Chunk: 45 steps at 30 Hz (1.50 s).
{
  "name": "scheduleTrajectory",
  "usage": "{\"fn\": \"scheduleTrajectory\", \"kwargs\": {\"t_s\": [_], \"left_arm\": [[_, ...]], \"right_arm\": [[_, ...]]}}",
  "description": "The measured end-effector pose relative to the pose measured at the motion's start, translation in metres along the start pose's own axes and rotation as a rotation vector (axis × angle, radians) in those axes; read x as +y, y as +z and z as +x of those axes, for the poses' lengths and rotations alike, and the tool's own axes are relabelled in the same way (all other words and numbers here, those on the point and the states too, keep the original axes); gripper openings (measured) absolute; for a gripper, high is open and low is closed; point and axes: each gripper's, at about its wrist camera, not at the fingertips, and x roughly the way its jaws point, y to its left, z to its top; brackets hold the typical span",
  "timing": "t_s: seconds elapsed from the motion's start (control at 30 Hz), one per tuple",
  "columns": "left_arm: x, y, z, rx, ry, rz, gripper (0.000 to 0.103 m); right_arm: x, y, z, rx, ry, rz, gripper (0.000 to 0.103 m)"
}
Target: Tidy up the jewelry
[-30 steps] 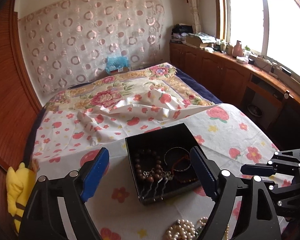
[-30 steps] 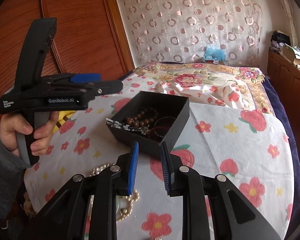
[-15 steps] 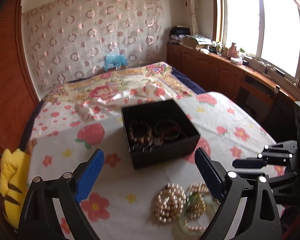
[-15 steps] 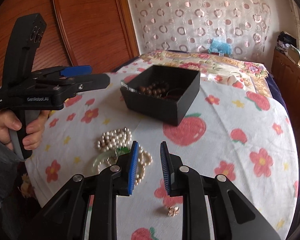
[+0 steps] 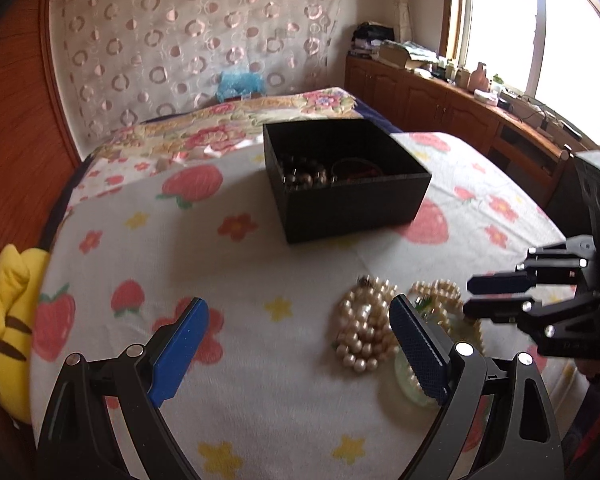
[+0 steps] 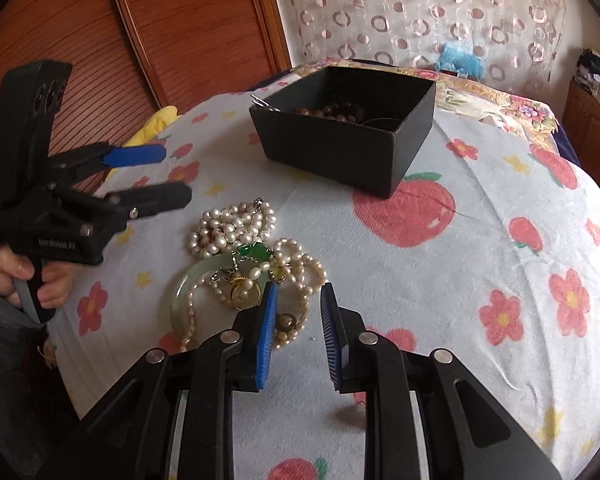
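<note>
1. Two grippers hung over the cloth, neither holding anything.
2. Left gripper had its blue pads spread wide, with bare cloth between them; its right pad sat in front of the jewelry pile in its own view.
3. Right gripper had its pads set narrowly apart, a clear gap between them and nothing gripped.
4. In the right wrist view, the right gripper's left pad lay just beside the near edge of the jewelry pile; I could not tell whether it touched.
5. Loose jewelry lay in a heap on the cloth: a pearl strand bunched up, a pale green bangle lying flat, a green pendant on top, and gold pieces tangled among more pearls.
6. Beyond the heap, apart from it, stood the open black box, upright on the cloth.
7. Inside the box were dark beads at its left and thin bangles at its right; silver clips poked over one corner in the right wrist view.
8. A hand gripped the left gripper's handle at the left edge of the right wrist view.
9. A yellow plush lay off the cloth's left edge.
</note>
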Motion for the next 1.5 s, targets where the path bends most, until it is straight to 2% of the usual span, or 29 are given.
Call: {"fn": "scheduleTrajectory", "kwargs": {"t_s": [0.07, 0.1, 0.13, 0.33, 0.43, 0.5, 0.63, 0.7, 0.77, 0.93, 1.1, 1.33, 1.4, 1.5], "left_arm": [[0.0, -0.004, 0.001, 0.006, -0.001, -0.002, 0.088], [0.001, -0.004, 0.002, 0.009, -0.002, -0.003, 0.088], [0.001, -0.006, 0.002, 0.014, -0.005, -0.005, 0.088], [0.0, -0.011, 0.006, 0.028, -0.013, -0.007, 0.088], [-0.001, -0.013, 0.009, 0.037, -0.018, -0.004, 0.088], [-0.002, -0.013, 0.01, 0.042, -0.021, 0.003, 0.088], [-0.006, -0.015, 0.009, 0.048, -0.052, 0.018, 0.088], [-0.008, -0.016, 0.008, 0.051, -0.064, 0.027, 0.081], [-0.01, -0.016, 0.008, 0.059, -0.073, 0.032, 0.077], [-0.012, -0.015, 0.009, 0.069, -0.091, 0.042, 0.068], [-0.008, -0.013, 0.016, 0.099, -0.103, 0.031, 0.046], [-0.009, -0.002, 0.028, 0.12, -0.164, 0.039, 0.036], [-0.011, -0.001, 0.032, 0.134, -0.191, 0.041, 0.022], [-0.013, 0.001, 0.03, 0.125, -0.214, 0.046, 0.01]], "right_arm": [[-0.001, 0.002, 0.004, 0.009, 0.002, 0.004, 0.023], [-0.001, 0.004, 0.006, 0.012, 0.0, 0.002, 0.016], [-0.001, 0.005, 0.007, 0.016, 0.002, -0.002, 0.015], [0.0, 0.01, 0.013, 0.035, -0.025, -0.023, 0.015], [-0.001, 0.012, 0.013, 0.039, -0.042, -0.044, 0.009], [-0.003, 0.012, 0.013, 0.043, -0.021, -0.041, 0.004], [-0.01, 0.009, 0.007, 0.032, -0.038, -0.027, 0.004], [-0.015, 0.007, 0.001, 0.015, -0.042, -0.014, 0.004], [-0.02, 0.006, -0.005, -0.001, -0.061, -0.005, 0.0], [-0.033, 0.005, -0.02, -0.034, -0.09, 0.02, 0.0], [-0.032, 0.004, -0.021, -0.035, -0.065, 0.016, 0.0], [-0.019, 0.005, -0.013, -0.032, -0.044, -0.001, 0.001], [-0.014, 0.005, -0.013, -0.034, -0.045, -0.022, 0.001], [-0.01, 0.005, -0.012, -0.031, -0.043, -0.036, 0.001]]}}
